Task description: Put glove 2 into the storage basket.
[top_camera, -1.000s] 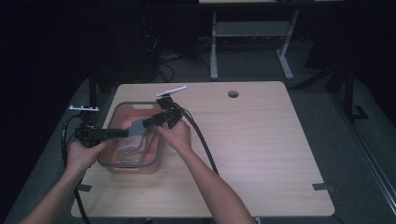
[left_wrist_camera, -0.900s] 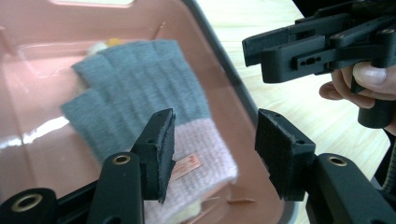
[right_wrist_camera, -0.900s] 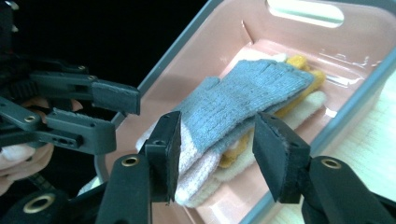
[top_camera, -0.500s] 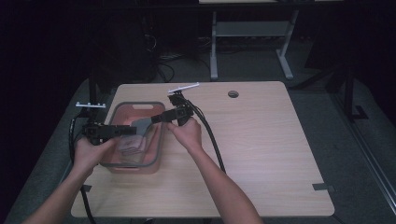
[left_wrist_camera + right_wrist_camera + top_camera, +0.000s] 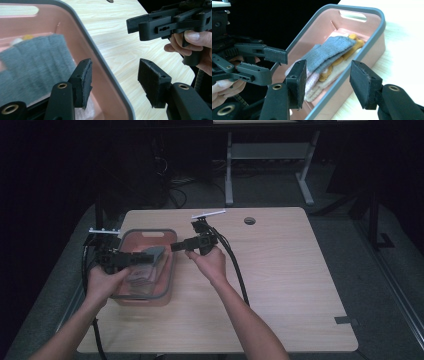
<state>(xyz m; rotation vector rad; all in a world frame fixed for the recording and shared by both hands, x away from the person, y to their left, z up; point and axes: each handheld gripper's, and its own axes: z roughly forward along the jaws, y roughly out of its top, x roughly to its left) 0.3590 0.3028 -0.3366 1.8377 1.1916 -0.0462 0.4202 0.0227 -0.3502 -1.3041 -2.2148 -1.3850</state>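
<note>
Pink plastic forms the basket (image 5: pixel 167 287), which has a grey rim and a slot handle at its far end and sits on the left part of the wooden table (image 5: pixel 280 285). Inside it lies a small stack of folded cloths: a grey cloth (image 5: pixel 329 51) on top, a yellow-orange one (image 5: pixel 352 46) under it toward the handle end, and a pale pink-white one (image 5: pixel 317 87) at the bottom.

Left gripper (image 5: pixel 145 258): it hangs over the basket's near half, held by the left hand (image 5: pixel 102 282). In the left gripper view its 2 jaws stand wide apart and straddle the basket's right-hand wall, 1 pad inside over the grey cloth, the other outside over bare table. Nothing is between them, and I cannot tell whether either pad touches the rim.

Right gripper (image 5: pixel 175 246): it sits just off the basket's right edge, pointing at it, with the right hand (image 5: pixel 210 262) behind it. In the right gripper view its 2 jaws are also wide apart and empty, framing the basket's near wall and the cloth stack beyond. The left gripper shows there past the basket's far side, with its own jaws parted.
</note>
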